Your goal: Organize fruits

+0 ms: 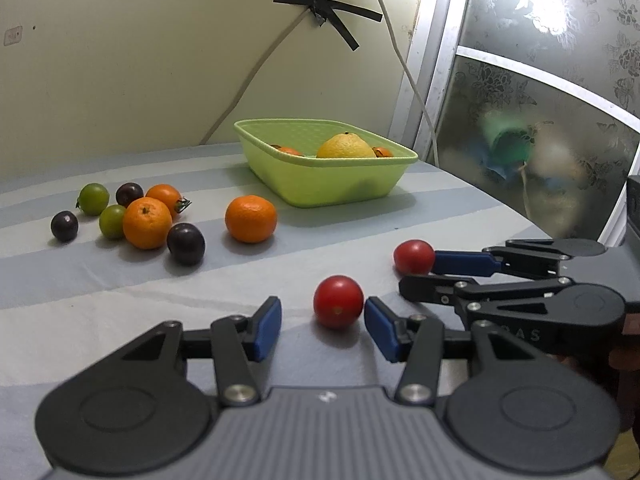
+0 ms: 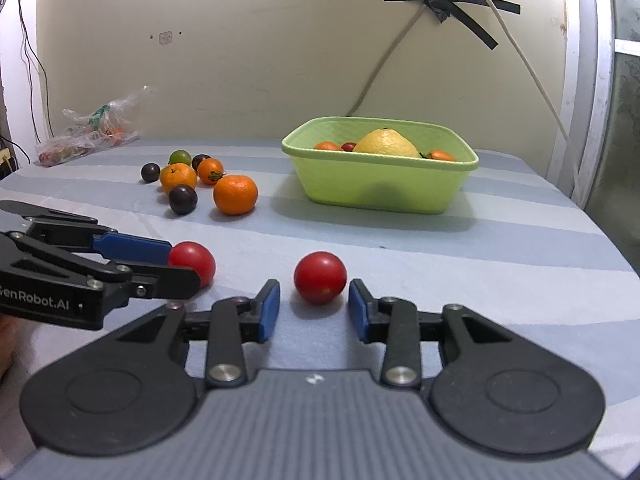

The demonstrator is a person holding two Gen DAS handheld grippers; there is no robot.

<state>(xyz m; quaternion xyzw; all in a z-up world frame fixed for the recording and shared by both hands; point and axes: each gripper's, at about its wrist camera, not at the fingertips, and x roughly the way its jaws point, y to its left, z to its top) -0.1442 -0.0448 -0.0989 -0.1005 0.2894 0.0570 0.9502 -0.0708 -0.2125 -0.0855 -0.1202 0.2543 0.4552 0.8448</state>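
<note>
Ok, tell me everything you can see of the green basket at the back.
The green basket is a light-green, plastic-looking rectangular tub with rounded corners, a rolled rim and walls tapering to a narrower base. It stands upright on the striped cloth, near the wall, right of the loose fruit. Inside show a large yellow citrus, small orange fruits and one small red one. Neither gripper touches it.

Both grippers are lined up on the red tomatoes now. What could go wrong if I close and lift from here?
1. The left tomato sits off-centre, nearly touching one finger; closing may nudge it away.
2. The right gripper works close beside the left gripper; lifting together risks a bump.
3. Round tomatoes could roll on the cloth.
</note>
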